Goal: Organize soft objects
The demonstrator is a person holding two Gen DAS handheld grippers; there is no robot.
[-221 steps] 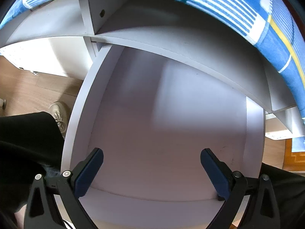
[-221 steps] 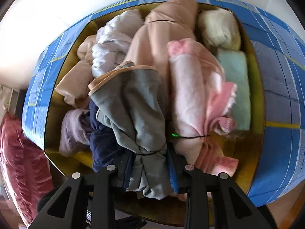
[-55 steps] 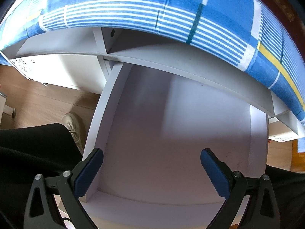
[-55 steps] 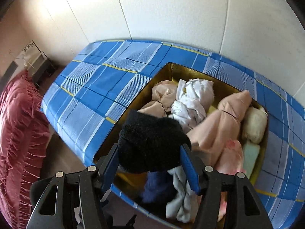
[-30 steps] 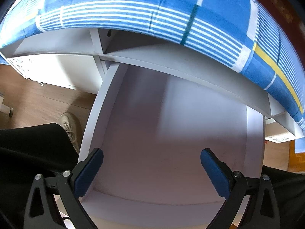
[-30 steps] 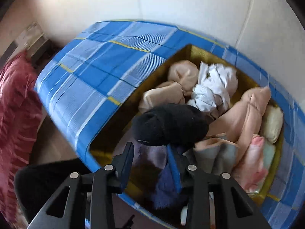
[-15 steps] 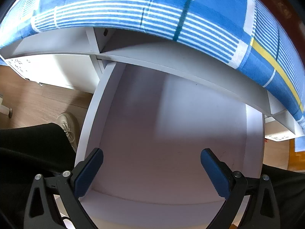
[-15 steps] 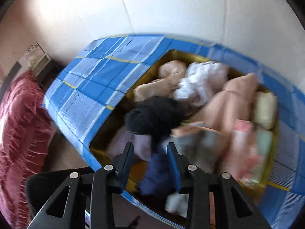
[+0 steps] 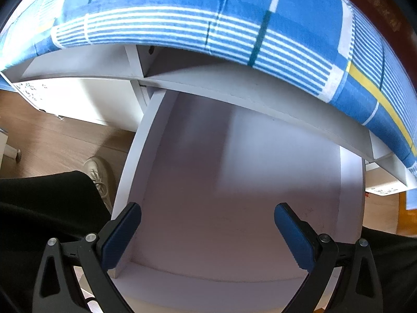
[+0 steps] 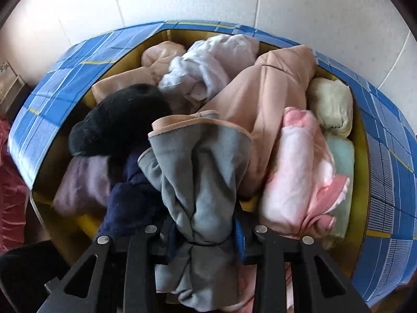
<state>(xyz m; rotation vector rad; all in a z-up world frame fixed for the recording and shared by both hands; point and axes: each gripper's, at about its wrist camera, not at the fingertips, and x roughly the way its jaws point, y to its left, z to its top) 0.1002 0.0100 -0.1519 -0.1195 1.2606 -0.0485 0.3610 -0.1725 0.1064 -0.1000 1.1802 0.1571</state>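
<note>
A yellow box (image 10: 361, 143) on a blue checked cloth (image 10: 388, 161) is full of rolled soft things. A grey cloth bundle (image 10: 200, 172) lies at its near edge. My right gripper (image 10: 204, 237) is shut on the tied waist of this bundle, which fills the narrow gap between the jaws. Left of it rests a black fluffy item (image 10: 120, 120). Beige (image 10: 263, 99), white (image 10: 208, 62), pink (image 10: 299, 172) and navy (image 10: 130, 203) rolls lie around. My left gripper (image 9: 207, 224) hangs open and empty over a white drawer (image 9: 234, 177) with nothing in it.
The blue checked cloth (image 9: 208, 18) overhangs the white cabinet above the pulled-out drawer. A person's black trouser leg (image 9: 47, 203) and pale shoe (image 9: 100, 174) stand left of the drawer on the wooden floor. A red ruffled fabric (image 10: 10, 195) lies left of the box.
The right gripper dropped closer to the box and shifted right, from over the black fluffy item to the grey bundle, which now sits between its jaws. The left gripper stayed put.
</note>
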